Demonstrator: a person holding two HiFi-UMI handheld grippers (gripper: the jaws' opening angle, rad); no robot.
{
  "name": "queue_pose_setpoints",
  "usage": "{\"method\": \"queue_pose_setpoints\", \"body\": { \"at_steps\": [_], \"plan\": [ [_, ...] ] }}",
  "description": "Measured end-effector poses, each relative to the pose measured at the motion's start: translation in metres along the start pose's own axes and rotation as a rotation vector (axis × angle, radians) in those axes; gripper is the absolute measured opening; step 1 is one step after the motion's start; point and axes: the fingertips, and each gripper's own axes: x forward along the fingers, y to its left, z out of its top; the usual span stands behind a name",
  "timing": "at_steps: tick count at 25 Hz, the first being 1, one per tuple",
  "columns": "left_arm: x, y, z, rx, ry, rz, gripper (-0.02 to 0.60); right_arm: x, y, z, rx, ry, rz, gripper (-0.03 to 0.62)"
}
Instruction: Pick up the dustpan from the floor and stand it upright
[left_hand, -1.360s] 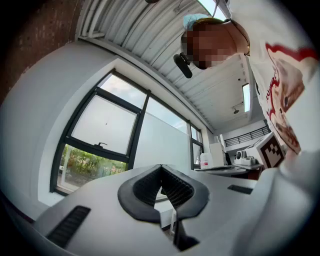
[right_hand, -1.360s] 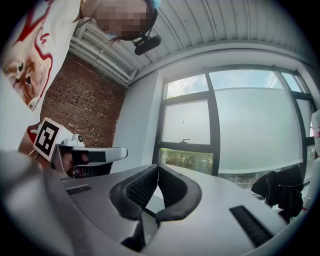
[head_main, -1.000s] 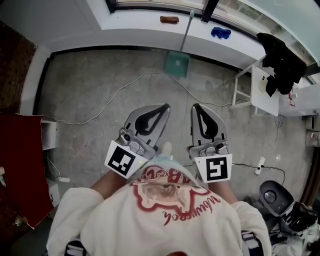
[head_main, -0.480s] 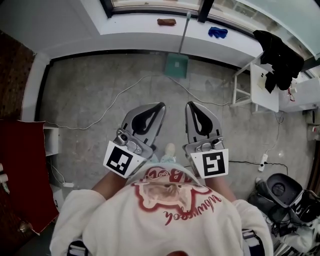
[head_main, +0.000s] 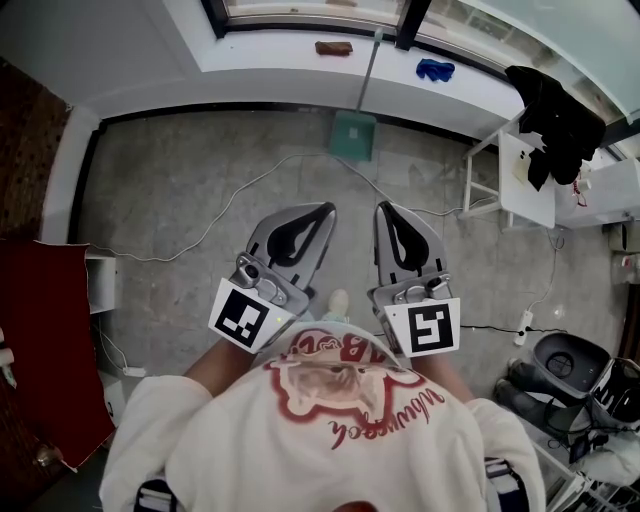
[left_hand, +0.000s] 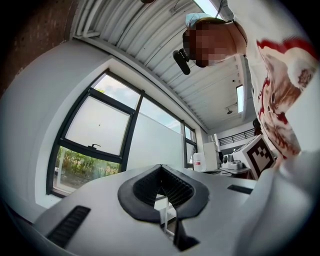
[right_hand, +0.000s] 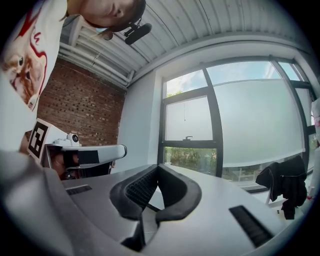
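The green dustpan (head_main: 353, 134) stands on the floor against the far wall, with its long grey handle (head_main: 370, 70) leaning up on the white window sill. My left gripper (head_main: 327, 210) and right gripper (head_main: 383, 208) are held side by side in front of the person's chest, well short of the dustpan. Both are shut with nothing between their jaws. In the left gripper view the left gripper (left_hand: 161, 167) points at the window, and the right gripper (right_hand: 157, 167) does so in the right gripper view. The dustpan shows in neither gripper view.
A white cable (head_main: 250, 180) snakes across the grey floor between me and the dustpan. A white table (head_main: 530, 185) with black clothing (head_main: 560, 110) stands at the right. A red cloth (head_main: 45, 330) lies at the left. A blue glove (head_main: 436, 68) rests on the sill.
The head view has shifted slightly. Both grippers stay where they were, shut, and the dustpan has not moved.
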Motion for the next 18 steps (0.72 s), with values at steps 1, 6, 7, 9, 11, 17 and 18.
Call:
{"method": "queue_pose_setpoints", "body": {
  "at_steps": [1,6,7,9,11,17,18],
  "plan": [
    [-0.002,0.0,-0.001,0.008,-0.001,-0.002,0.018,0.0,0.001,0.0,-0.001,0.001,-0.001,0.023],
    [-0.003,0.002,-0.005,0.004,0.011,0.0,0.018,0.0,0.0,-0.002,-0.002,0.007,-0.002,0.024],
    [-0.003,0.003,-0.004,-0.002,0.009,0.003,0.018,0.0,0.002,-0.002,-0.001,0.007,0.0,0.024],
    [-0.005,0.004,-0.005,-0.011,0.013,0.006,0.018,0.001,0.004,-0.003,-0.002,0.008,0.002,0.023],
    [-0.005,0.004,-0.005,-0.025,0.019,0.009,0.018,0.001,0.005,-0.003,-0.002,0.011,0.003,0.023],
    [-0.003,0.01,-0.001,-0.024,0.028,0.009,0.018,0.005,0.006,0.001,-0.004,0.01,0.011,0.023],
    [-0.003,0.011,-0.001,-0.021,0.03,0.009,0.018,0.005,0.006,0.002,-0.005,0.01,0.013,0.023]
  ]
}}
